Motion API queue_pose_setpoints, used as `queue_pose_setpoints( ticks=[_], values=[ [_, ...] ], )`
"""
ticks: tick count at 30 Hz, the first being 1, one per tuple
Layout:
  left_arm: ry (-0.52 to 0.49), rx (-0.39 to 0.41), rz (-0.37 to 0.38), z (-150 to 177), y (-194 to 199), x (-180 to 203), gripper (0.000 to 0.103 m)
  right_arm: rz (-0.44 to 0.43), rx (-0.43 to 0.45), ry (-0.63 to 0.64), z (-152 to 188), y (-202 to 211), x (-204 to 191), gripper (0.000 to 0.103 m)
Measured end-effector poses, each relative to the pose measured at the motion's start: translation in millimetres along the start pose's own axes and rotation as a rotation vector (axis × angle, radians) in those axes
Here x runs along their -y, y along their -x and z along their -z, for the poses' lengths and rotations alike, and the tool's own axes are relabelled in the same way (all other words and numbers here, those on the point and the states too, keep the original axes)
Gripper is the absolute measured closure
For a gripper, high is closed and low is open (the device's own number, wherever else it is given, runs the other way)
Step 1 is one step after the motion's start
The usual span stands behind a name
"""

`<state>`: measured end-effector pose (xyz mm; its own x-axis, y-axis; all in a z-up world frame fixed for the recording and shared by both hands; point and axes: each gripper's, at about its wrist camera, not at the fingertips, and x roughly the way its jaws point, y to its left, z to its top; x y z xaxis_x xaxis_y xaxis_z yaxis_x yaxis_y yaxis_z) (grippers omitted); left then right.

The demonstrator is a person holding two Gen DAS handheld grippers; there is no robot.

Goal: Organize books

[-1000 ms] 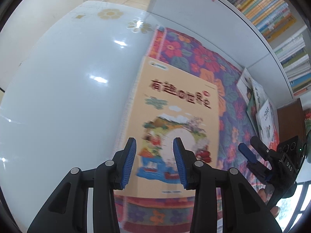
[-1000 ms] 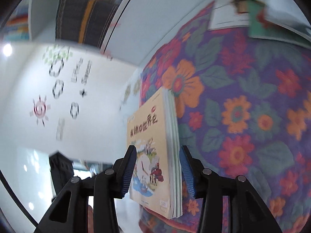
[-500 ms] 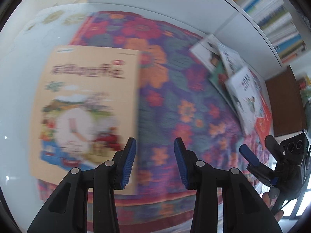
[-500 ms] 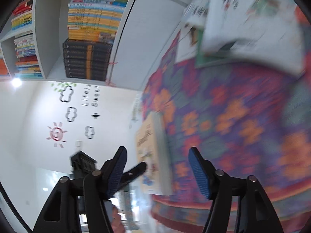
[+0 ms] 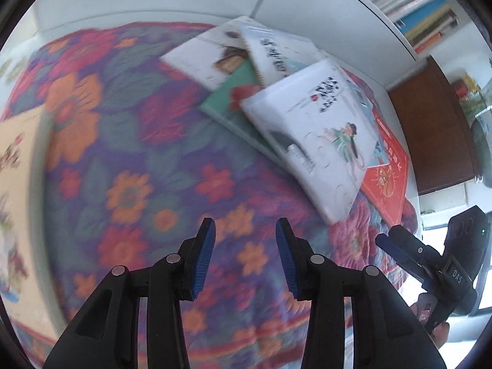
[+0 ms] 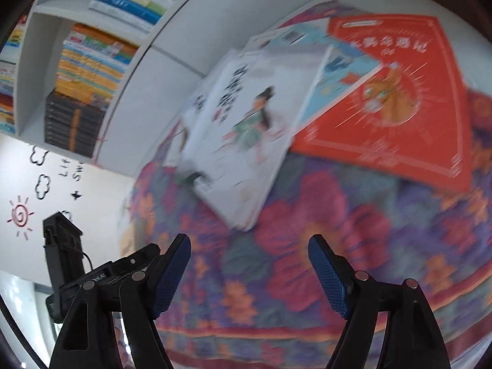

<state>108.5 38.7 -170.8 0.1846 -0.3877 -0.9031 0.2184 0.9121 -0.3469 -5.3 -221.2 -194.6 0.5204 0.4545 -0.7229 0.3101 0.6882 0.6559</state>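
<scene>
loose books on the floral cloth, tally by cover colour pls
White covers: 3 – white book with a girl in green, white spiral-bound book, white book with a brown picture
Green cover: 1 – green book under them
Red cover: 1 – red book
Light blue cover: 1 – light blue book
Beige cover: 1 – beige picture book, apart at the left
Total: 7

Right gripper, its fingers opening and empty, hangs above blurred, seemingly overlapping books.
</scene>
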Motion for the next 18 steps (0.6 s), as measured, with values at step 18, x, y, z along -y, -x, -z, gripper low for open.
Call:
queue_pose_setpoints(
  ticks=[18],
  values=[
    [-0.090, 0.050, -0.073, -116, -73, 40, 0.056, -0.086, -0.018, -0.152, -65, -44, 32, 0.024]
  ],
)
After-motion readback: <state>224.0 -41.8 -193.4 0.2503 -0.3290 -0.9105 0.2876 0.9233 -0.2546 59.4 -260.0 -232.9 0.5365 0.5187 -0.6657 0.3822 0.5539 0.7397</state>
